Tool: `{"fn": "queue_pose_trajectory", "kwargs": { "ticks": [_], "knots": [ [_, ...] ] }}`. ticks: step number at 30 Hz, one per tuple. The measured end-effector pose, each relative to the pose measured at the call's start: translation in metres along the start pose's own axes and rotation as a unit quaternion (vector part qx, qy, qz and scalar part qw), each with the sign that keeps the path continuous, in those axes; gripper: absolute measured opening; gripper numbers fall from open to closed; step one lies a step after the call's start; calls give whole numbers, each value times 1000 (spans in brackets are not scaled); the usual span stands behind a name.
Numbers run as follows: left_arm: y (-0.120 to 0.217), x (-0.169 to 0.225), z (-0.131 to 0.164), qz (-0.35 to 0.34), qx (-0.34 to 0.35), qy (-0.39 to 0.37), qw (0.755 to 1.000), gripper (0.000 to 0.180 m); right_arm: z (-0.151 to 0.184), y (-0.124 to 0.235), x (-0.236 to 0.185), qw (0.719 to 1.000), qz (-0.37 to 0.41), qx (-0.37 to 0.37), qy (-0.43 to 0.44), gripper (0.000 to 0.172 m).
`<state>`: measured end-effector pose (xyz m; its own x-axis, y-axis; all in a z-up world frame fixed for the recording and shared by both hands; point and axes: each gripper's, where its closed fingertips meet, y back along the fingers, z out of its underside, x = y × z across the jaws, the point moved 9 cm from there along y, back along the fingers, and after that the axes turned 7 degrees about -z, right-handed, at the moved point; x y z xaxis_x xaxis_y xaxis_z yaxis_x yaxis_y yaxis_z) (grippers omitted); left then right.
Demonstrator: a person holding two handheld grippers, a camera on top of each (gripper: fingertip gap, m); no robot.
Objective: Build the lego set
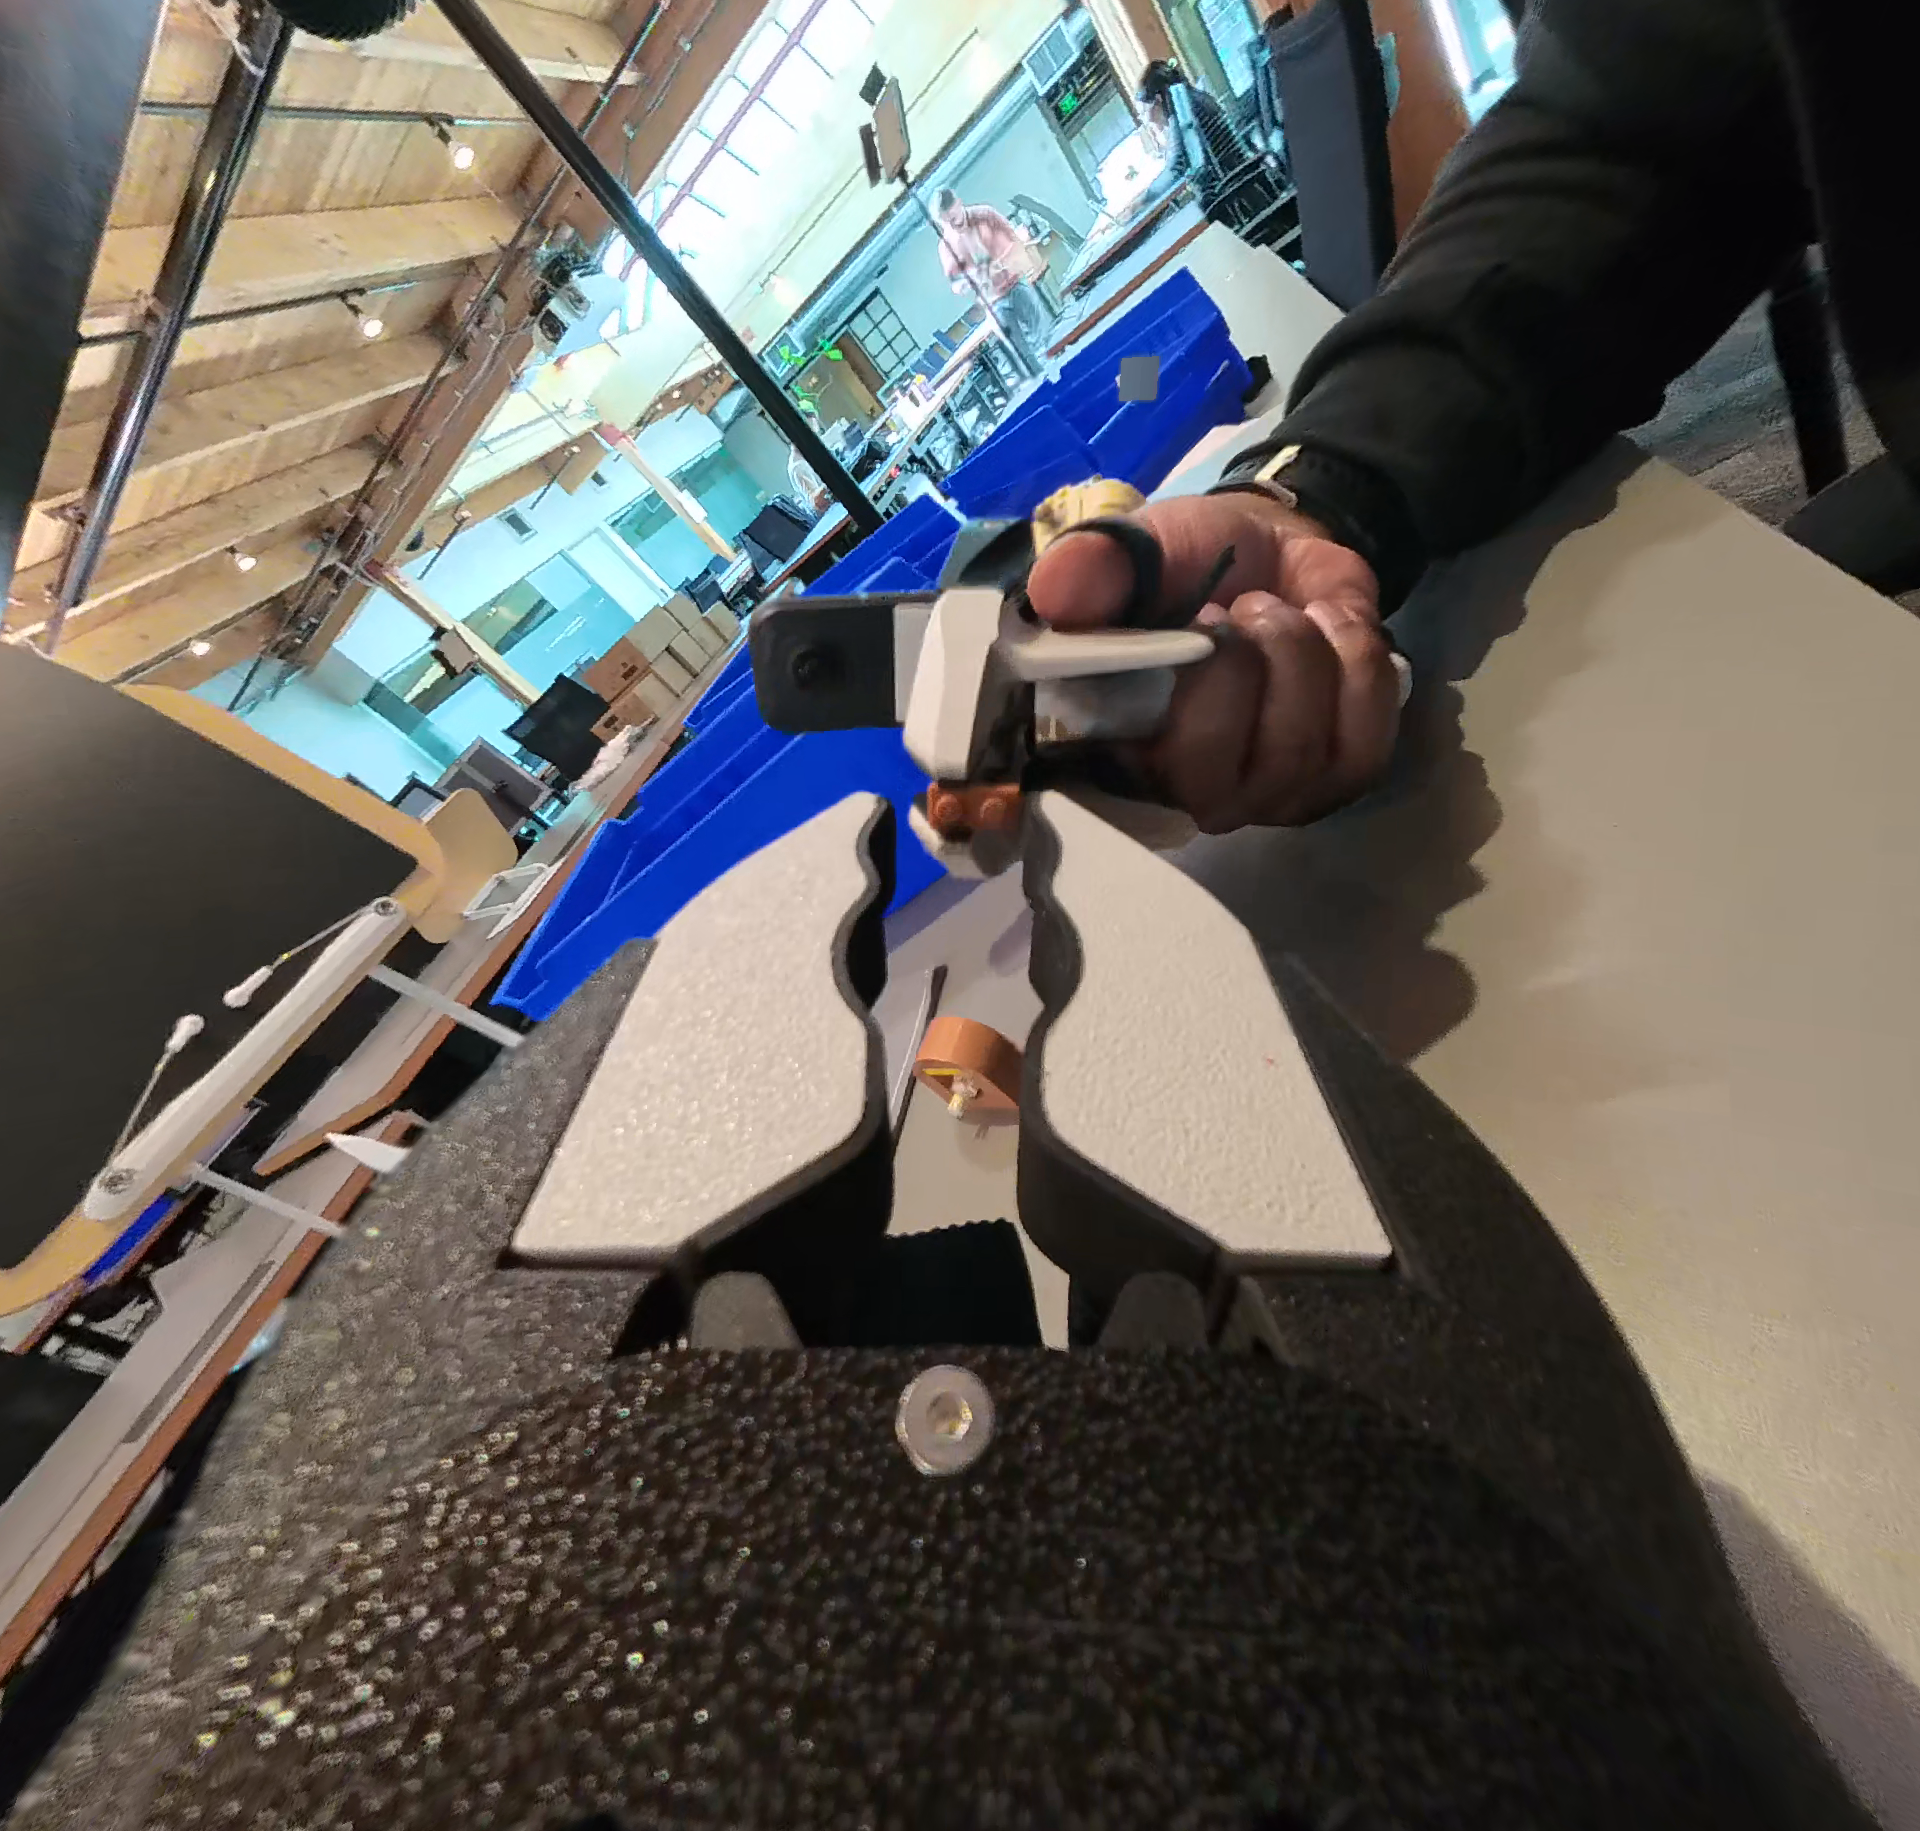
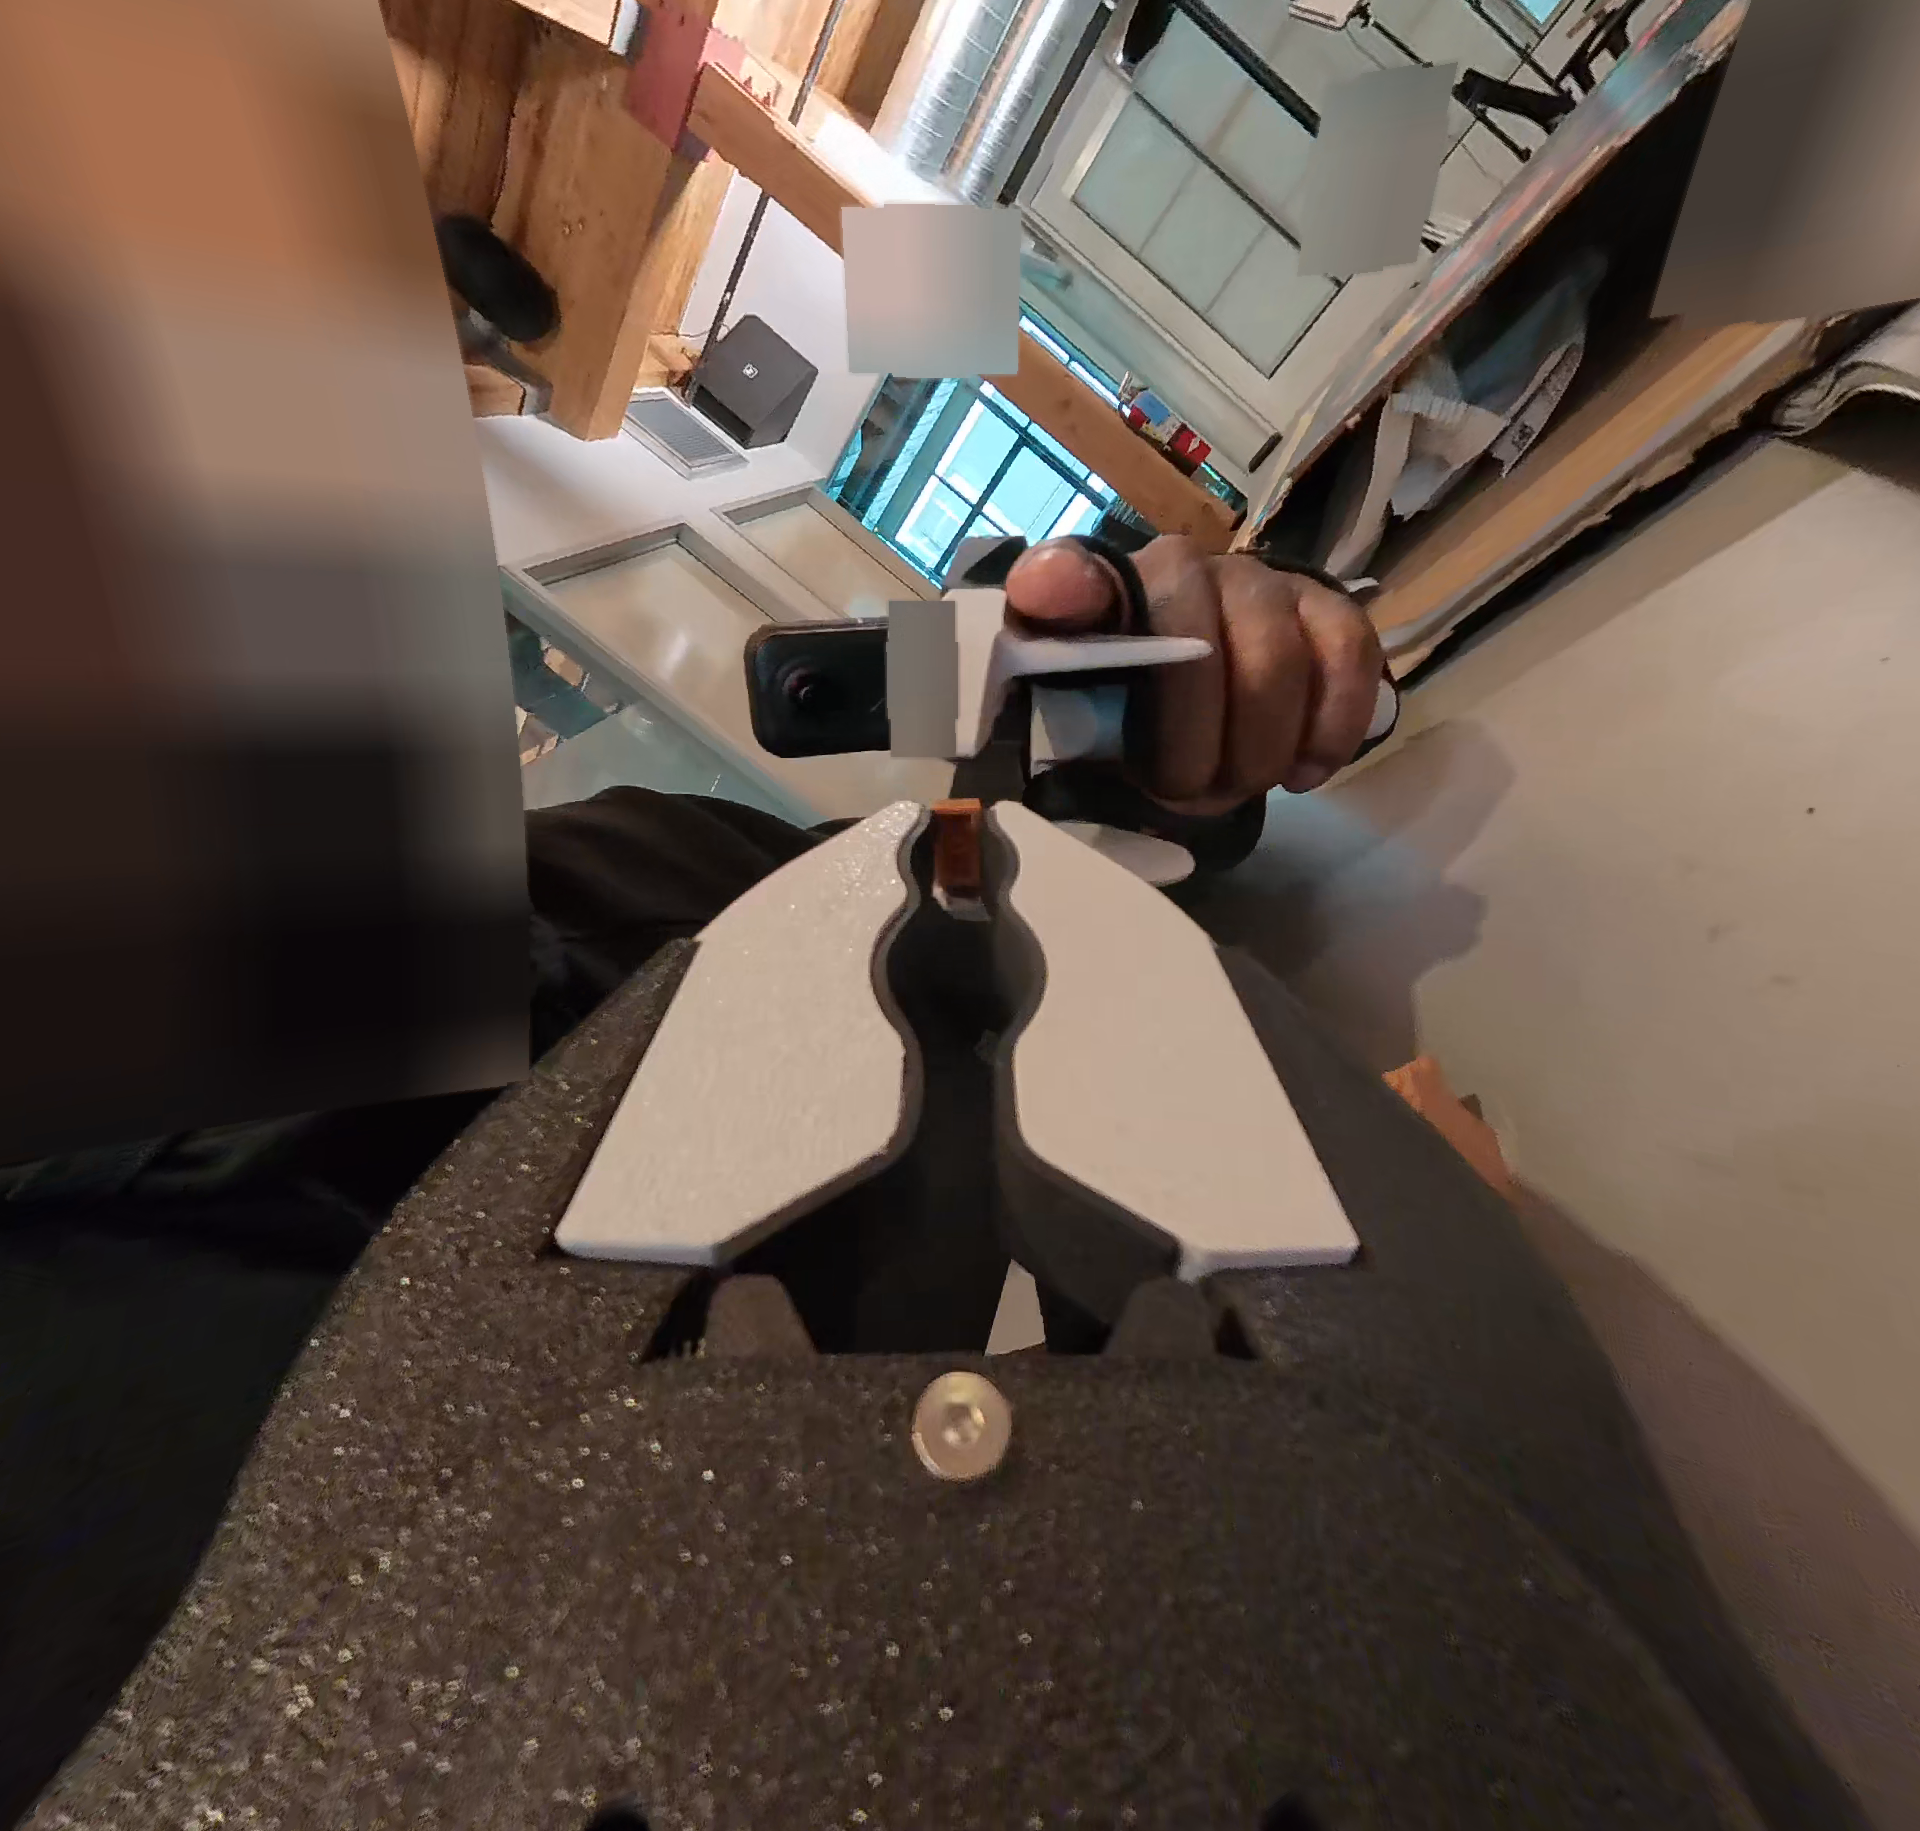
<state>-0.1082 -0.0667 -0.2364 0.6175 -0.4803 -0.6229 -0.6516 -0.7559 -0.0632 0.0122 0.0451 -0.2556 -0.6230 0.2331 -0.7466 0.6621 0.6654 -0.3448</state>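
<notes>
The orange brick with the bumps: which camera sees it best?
The left wrist view: it shows the brick from its broad side, studs visible, in the right gripper. The right wrist view shows only its thin edge between that gripper's own fingertips.

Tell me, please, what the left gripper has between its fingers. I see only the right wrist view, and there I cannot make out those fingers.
Observer: The left gripper is open; its fingers press on nothing.
Operator: Does anything lie near it?
Observer: Yes. A small brown round part lies on the table; it shows in the gap between those fingers.
Operator: And the orange brick in my right gripper: what do I not see of it?
Observer: Your view shows only the narrow edge of the orange brick. The left wrist view shows its broad face, with two round studs on it.
</notes>
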Motion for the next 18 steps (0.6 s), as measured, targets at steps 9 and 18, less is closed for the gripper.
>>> {"fn": "queue_pose_trajectory", "kwargs": {
  "ticks": [9,18],
  "knots": [
    [-5,5,3,37,-48,13,998,16,2,5,5,999,33,-28,11,11],
    [-2,-7,45,159,-336,216,903,16,-6,24,0,896,295,-180,278,23]
  ]
}}
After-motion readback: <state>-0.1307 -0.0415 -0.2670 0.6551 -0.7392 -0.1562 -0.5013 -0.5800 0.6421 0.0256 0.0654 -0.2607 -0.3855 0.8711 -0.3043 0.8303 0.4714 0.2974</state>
